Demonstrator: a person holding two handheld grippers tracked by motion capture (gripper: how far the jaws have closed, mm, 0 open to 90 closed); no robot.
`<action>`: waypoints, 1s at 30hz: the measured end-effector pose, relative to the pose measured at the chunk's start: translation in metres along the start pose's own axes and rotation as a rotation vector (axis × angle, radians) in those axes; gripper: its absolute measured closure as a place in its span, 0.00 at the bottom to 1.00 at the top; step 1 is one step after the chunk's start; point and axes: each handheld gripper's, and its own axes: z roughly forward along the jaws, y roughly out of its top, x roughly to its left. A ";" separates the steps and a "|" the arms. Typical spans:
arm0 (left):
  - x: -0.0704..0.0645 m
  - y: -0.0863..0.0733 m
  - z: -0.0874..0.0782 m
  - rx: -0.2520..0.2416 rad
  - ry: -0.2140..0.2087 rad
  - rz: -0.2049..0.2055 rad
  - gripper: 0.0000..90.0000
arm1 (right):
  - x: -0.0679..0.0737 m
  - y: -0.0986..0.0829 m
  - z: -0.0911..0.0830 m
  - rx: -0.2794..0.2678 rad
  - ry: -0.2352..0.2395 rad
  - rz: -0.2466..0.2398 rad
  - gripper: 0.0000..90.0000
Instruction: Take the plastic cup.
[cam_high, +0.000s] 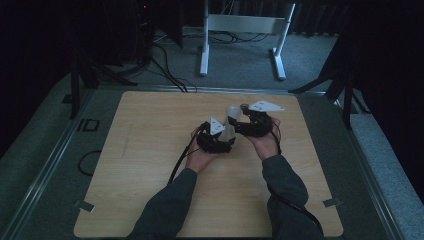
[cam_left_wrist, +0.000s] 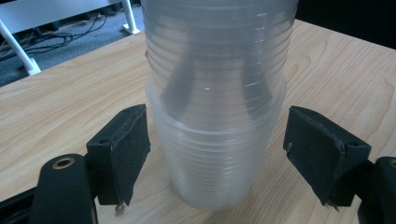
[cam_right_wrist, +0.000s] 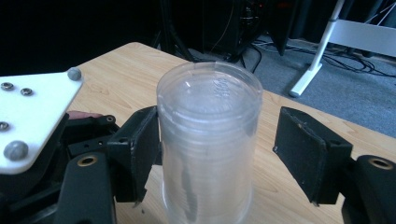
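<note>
**Both claws around the cup stack, mid-table**

The stack of clear plastic cups (cam_high: 232, 125) stands upright on the wooden table (cam_high: 150, 165), slightly right of centre. My left gripper (cam_left_wrist: 215, 149) brackets its lower part: jaws wide, a gap on each side, no contact. My right gripper (cam_right_wrist: 219, 149) sits higher, near the rim. Its left jaw is at the cup wall, perhaps touching; the right jaw stands clear. 2 white table legs stand on the far floor.
</note>
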 end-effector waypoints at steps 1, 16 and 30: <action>0.000 0.000 0.000 0.001 0.000 0.000 0.25 | 0.000 0.001 0.001 0.001 -0.001 -0.003 0.34; -0.001 -0.002 0.001 0.000 0.011 0.006 0.31 | 0.003 0.008 0.017 0.015 0.008 -0.008 0.38; -0.001 -0.002 0.001 -0.004 0.011 0.011 0.33 | 0.004 0.011 0.015 0.006 0.015 -0.005 0.42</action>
